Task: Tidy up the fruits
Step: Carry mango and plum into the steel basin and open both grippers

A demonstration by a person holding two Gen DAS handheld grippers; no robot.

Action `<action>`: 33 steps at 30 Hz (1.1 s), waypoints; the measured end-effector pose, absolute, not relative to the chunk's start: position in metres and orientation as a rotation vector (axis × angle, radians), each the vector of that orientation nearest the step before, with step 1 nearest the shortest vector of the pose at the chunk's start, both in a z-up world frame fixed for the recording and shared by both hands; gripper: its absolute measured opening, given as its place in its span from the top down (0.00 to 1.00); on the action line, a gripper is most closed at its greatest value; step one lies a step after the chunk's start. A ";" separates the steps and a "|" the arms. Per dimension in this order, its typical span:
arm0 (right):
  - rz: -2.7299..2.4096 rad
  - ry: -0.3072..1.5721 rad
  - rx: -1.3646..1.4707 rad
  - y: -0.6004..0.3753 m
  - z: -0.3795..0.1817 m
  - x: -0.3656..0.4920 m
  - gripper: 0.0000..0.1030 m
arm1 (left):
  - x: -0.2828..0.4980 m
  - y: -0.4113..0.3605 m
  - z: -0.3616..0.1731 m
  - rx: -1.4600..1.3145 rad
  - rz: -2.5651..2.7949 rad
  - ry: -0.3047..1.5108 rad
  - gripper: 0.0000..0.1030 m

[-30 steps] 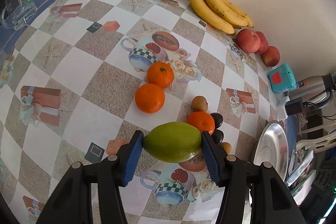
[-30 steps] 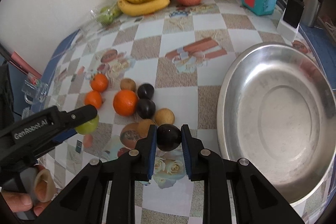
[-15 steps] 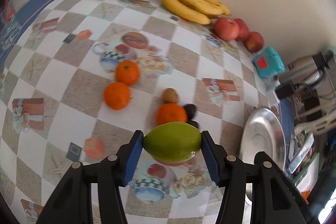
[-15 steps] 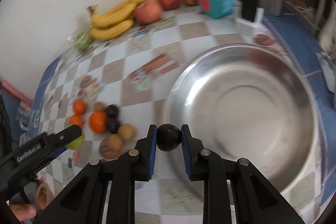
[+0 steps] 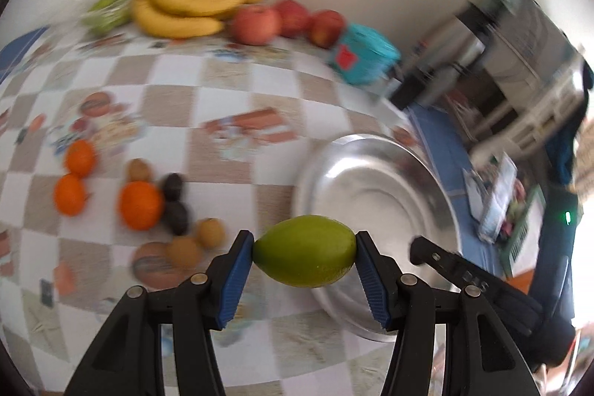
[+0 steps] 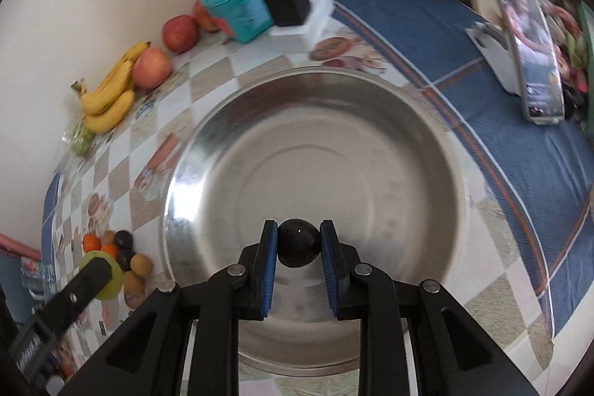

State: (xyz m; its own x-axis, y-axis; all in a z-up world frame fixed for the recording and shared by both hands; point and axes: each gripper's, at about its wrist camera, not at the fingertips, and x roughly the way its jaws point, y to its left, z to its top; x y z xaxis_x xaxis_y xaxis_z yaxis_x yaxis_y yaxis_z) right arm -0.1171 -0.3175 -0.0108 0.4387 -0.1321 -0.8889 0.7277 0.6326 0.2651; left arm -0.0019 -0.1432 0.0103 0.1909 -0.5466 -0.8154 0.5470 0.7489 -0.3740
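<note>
Steel is your target: the wide metal bowl [image 6: 371,121] sits near the tabletop's [image 5: 230,91] edge where the blue cloth begins, and it looks bare inside, though glare hides part of the floor. Your right gripper [image 6: 299,244] hangs over the bowl's near side with its jaws pinching a dark plum [image 6: 299,242] across the middle, a grip that suits a small round fruit because the pads meet it at its widest line. Your left gripper [image 5: 304,251] holds a green mango [image 5: 304,249] lengthwise, jaws pressed on its two tips, just short of the bowl's rim; that end-to-end hold keeps the long fruit level but would let it spin if you tilt. Loose on the checked cloth toward the left edge lie the oranges [image 5: 139,205], two more dark plums [image 5: 174,195] and some small brown fruits [image 5: 209,231], probably kiwis, blurred here. Bananas [image 5: 185,10] and apples [image 5: 254,25] line the back edge against the wall. Judging by this, the plum should go in first, then the mango.
</note>
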 end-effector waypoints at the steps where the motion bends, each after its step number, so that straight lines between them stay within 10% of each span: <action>1: -0.600 0.977 0.715 -0.319 -0.011 -0.119 0.77 | -0.007 -0.152 0.009 0.023 -0.794 1.139 0.43; 33: -0.599 1.028 0.777 -0.327 -0.031 -0.122 0.76 | -0.034 -0.191 -0.014 0.198 -0.867 1.124 0.41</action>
